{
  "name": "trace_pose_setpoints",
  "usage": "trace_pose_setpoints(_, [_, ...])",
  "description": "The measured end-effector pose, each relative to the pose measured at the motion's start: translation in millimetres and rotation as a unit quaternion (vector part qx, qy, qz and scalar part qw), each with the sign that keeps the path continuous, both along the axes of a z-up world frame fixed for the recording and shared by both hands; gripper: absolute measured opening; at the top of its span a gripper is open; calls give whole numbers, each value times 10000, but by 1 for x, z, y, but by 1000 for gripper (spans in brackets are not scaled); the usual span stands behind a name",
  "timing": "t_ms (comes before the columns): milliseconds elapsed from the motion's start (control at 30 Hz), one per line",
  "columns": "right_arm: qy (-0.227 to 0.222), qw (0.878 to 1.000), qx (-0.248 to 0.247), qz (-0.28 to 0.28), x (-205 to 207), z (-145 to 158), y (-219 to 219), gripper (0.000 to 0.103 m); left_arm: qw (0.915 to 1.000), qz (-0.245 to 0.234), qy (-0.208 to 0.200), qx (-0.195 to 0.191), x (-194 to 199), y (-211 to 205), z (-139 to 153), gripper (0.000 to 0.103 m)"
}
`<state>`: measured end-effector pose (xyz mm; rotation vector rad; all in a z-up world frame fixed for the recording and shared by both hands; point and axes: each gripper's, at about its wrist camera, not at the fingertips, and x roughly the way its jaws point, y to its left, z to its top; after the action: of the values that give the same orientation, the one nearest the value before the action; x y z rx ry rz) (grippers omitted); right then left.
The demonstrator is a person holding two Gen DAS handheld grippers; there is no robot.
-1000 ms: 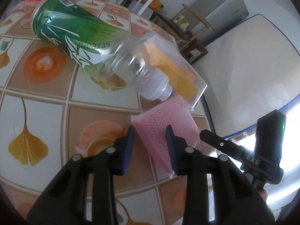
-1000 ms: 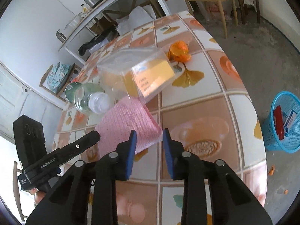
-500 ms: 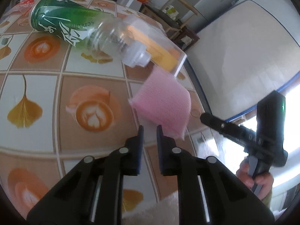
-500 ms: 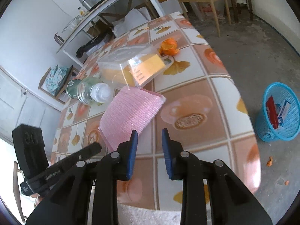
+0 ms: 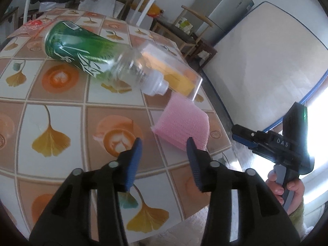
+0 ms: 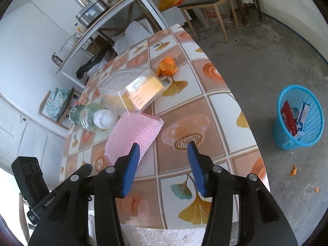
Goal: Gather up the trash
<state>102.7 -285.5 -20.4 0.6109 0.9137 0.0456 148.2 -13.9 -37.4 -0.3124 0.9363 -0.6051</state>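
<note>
A pink mesh cloth (image 5: 182, 127) (image 6: 133, 135) lies flat on the tiled table near its front edge. Behind it a green-labelled plastic bottle (image 5: 92, 51) (image 6: 90, 115) lies on its side, beside a clear plastic box (image 5: 176, 71) (image 6: 133, 90) with yellow contents. Orange peel (image 6: 167, 66) sits farther back. My left gripper (image 5: 164, 145) hovers just short of the cloth, jaws opening, nothing between them. My right gripper (image 6: 163, 150) hangs over the table by the cloth's right corner, jaws opening and empty. It also shows at the right of the left wrist view, a hand on its handle.
A blue mesh bin (image 6: 299, 119) holding packets stands on the concrete floor right of the table. Peel scraps (image 6: 293, 172) lie on the floor near it. Wooden chairs (image 6: 207, 4) and a white shelf rack (image 6: 114, 20) stand behind the table. A red packet (image 5: 32, 25) lies at the table's far left.
Both grippers have pulled back and up from the pink cloth, which now lies flat on the table. The left jaws narrowed almost shut and then widened; the right jaws widened too.
</note>
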Motion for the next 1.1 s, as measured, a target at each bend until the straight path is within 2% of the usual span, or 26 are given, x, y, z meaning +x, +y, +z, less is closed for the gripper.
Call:
trace_pose_setpoints(67, [-74,9999,84,28,0,1,-2,48,9998,114,134,-127,3,7,1,45])
trace_pose_setpoints(133, [-93,9999,-32,79,1,0,-4,48,9994,138,131,-289,5,7,2,45])
trace_pose_setpoints(267, [-40,9999,79,144,12,-10,-8,48,9995,191,77,-230,10,4,0,45])
trace_pose_setpoints(633, [-87,9985,290,458,58,-31,-6,48,9989,210,399,-133,51,-30,-11,44])
trace_pose_setpoints(867, [-57,9946,677,787,69,-40,-3,33,9982,40,597,-62,62,-50,-21,43])
trace_pose_setpoints(1100, [-34,9899,961,1046,55,-38,11,31,9977,-171,661,35,43,-49,-22,43])
